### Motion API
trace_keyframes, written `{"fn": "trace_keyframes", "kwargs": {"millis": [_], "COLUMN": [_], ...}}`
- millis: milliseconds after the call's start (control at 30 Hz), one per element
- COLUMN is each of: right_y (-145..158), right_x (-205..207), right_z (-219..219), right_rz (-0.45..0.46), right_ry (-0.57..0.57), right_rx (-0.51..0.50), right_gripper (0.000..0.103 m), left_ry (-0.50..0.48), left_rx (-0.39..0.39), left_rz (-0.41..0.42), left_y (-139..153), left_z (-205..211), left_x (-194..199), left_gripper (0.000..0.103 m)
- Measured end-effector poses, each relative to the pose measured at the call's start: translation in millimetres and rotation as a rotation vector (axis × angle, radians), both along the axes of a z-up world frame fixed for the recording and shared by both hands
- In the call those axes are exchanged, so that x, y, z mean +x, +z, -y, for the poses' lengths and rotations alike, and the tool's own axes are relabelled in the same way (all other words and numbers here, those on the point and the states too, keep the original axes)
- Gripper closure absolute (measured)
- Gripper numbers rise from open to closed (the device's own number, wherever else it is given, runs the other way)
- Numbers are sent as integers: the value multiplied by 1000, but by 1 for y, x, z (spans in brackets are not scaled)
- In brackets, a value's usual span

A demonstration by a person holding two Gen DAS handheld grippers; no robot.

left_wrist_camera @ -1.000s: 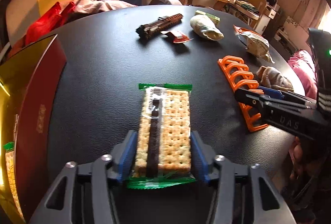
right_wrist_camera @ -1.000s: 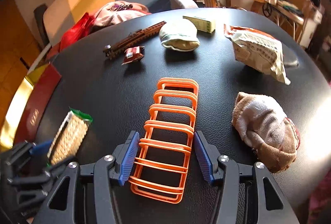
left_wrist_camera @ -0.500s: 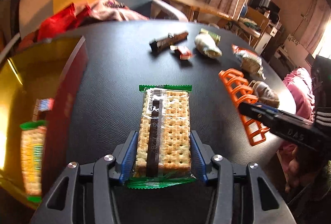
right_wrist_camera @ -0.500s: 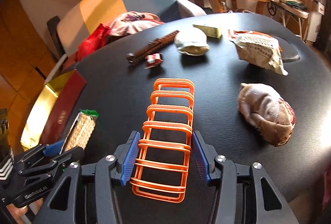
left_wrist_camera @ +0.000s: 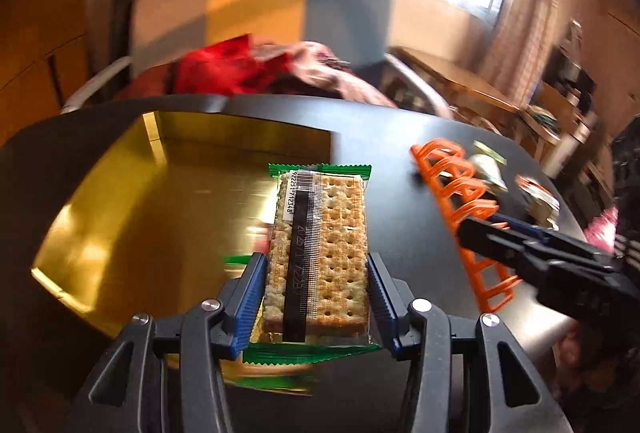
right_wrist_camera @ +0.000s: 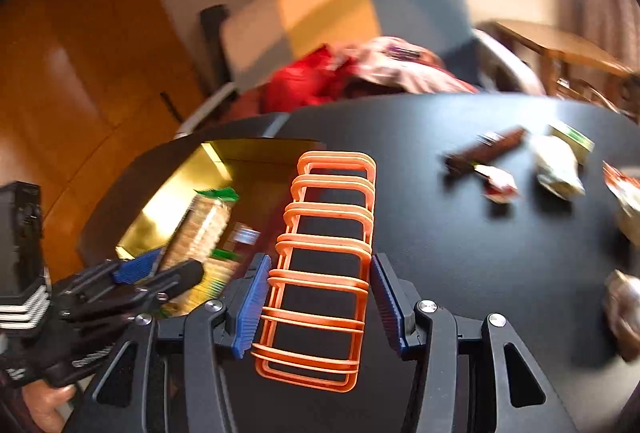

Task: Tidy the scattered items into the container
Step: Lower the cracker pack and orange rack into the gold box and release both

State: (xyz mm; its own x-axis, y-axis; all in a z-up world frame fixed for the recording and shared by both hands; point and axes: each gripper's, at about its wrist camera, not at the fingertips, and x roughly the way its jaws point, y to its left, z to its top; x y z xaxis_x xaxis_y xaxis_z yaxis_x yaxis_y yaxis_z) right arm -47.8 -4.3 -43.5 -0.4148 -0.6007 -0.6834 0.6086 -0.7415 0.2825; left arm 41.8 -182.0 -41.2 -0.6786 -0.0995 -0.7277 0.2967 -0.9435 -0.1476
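- While up over the gold box (left_wrist_camera: 120, 217), held a cracker pack (left_wrist_camera: 320, 253) tight in the left claw (left_wrist_camera: 316, 297).
- Gripped an orange rack (right_wrist_camera: 324, 265) in the right claw (right_wrist_camera: 320, 303), above the black counter (right_wrist_camera: 460, 253), beside the box.

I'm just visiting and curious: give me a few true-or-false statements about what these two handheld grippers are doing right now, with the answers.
1. The left gripper holds a cracker packet. True.
2. The packet is over the gold box. True.
3. The right gripper holds a sock. False: its fingers clamp an orange rack.
4. The table has nothing left on it. False: a brown bar and a small red wrapper lie there.
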Motion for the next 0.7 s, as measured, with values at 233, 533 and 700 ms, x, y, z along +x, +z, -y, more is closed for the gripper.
{"fn": "trace_keyframes", "kwargs": {"millis": [233, 533, 700], "right_y": [16, 8, -1], "right_x": [7, 11, 9], "right_z": [74, 124, 144], "right_rz": [-30, -37, -31], "right_ry": [146, 217, 236], "right_rx": [-12, 31, 68], "right_gripper": [51, 51, 51], "left_ry": [114, 206, 240], "left_rx": [-23, -49, -76], "left_rz": [13, 28, 52], "left_y": [-7, -12, -18], "left_z": [52, 89, 104], "left_x": [9, 20, 18], "left_gripper": [53, 53, 52]}}
